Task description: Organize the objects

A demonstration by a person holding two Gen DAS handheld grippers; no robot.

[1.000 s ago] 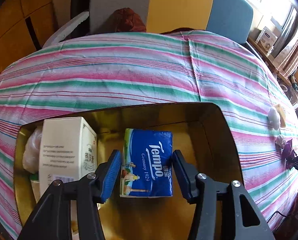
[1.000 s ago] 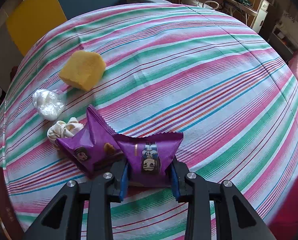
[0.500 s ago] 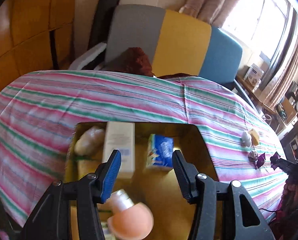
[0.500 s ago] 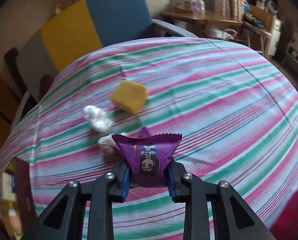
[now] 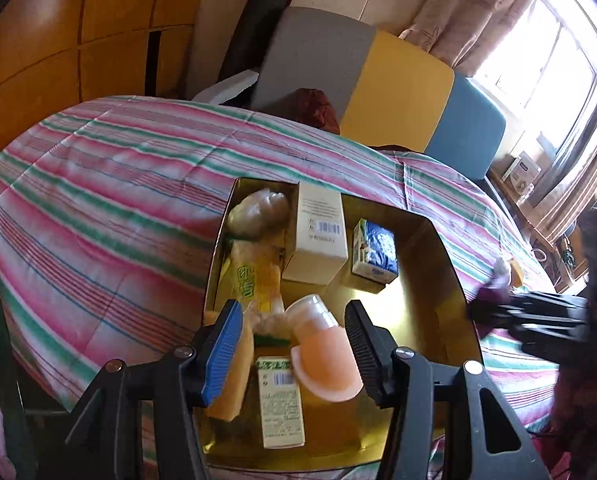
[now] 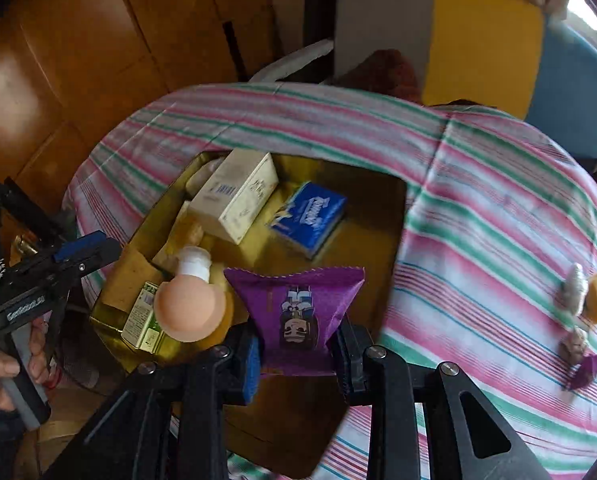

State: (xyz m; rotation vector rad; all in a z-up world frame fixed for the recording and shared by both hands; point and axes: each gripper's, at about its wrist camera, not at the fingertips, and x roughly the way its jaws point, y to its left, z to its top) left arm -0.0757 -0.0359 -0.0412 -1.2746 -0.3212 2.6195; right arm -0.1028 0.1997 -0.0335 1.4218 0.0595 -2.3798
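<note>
Barcodes show on the white box (image 5: 321, 240) and the green carton (image 5: 280, 400) beyond the left gripper (image 5: 294, 354), whose fingers stand apart and hold nothing above the gold tin (image 5: 438, 240), the peach bottle (image 5: 324, 354) lying under the gap between them. Right of these the blue tissue pack (image 6: 308, 218) carries white script too blurred to read, and the right gripper (image 6: 296, 354) is clenched on the purple packet (image 6: 296, 312), printed with a cartoon face, held between its fingers over the tin's near right part. Only the right view shows the hand (image 6: 2, 372) on the left gripper, and a second purple packet (image 6: 582, 372) on the striped cloth (image 6: 498, 220) far right.
</note>
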